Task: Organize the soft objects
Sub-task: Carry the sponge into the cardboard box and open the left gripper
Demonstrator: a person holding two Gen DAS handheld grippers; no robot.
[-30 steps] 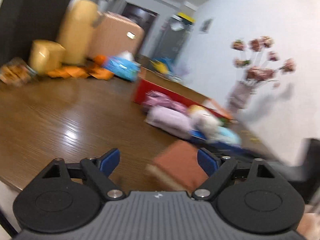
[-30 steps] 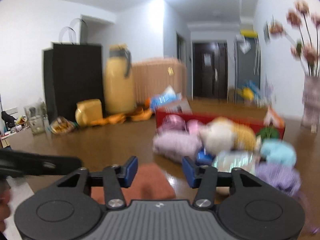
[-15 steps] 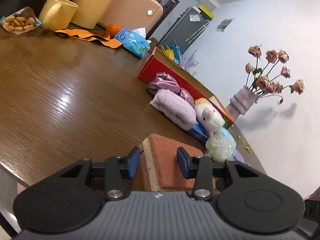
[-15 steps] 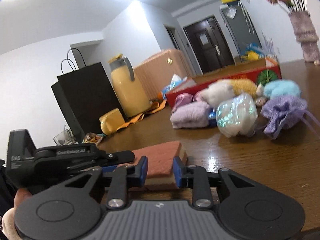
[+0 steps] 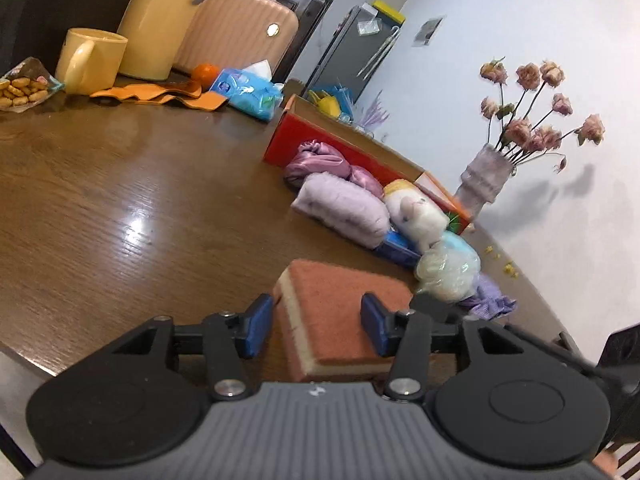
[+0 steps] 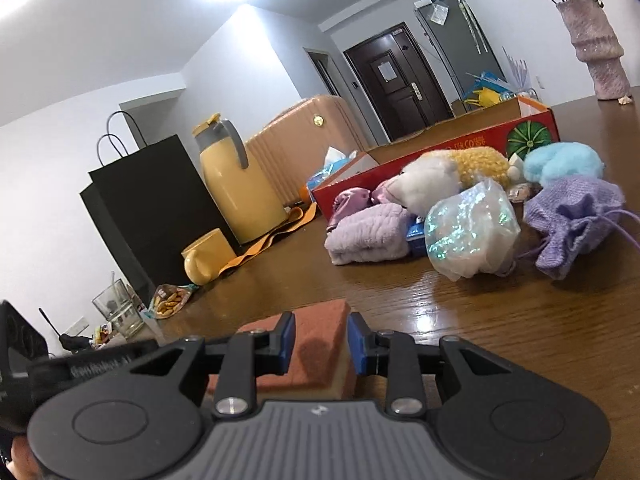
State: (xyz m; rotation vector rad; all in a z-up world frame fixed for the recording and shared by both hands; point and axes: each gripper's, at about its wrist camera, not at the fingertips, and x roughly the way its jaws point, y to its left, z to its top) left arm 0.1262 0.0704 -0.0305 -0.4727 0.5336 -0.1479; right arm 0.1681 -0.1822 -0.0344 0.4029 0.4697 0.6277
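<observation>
An orange-topped sponge (image 5: 340, 312) with a yellow base lies on the wooden table (image 5: 100, 208) near its front edge. My left gripper (image 5: 316, 320) is open, its blue pads on either side of the sponge with gaps. My right gripper (image 6: 320, 340) straddles the same sponge (image 6: 316, 344) from the other side, its pads close against the sponge's sides. A pile of soft things lies beyond: a lilac towel (image 5: 340, 208), a white and yellow plush (image 5: 416, 212), an iridescent pouch (image 6: 468, 232), a purple knit bag (image 6: 572, 220) and a blue fluffy item (image 6: 560, 164).
An open red cardboard box (image 6: 440, 148) stands behind the pile. A yellow mug (image 5: 88, 60), a yellow jug (image 5: 160, 20), an orange cloth (image 5: 160, 94), a tissue pack (image 5: 248, 94) and a snack bag (image 5: 20, 88) sit at the far left. A flower vase (image 5: 484, 184) stands by the wall.
Both grippers have dropped down around the sponge. The right gripper's jaws have narrowed onto its sides. The left jaws narrowed half a second ago and stand wider now.
</observation>
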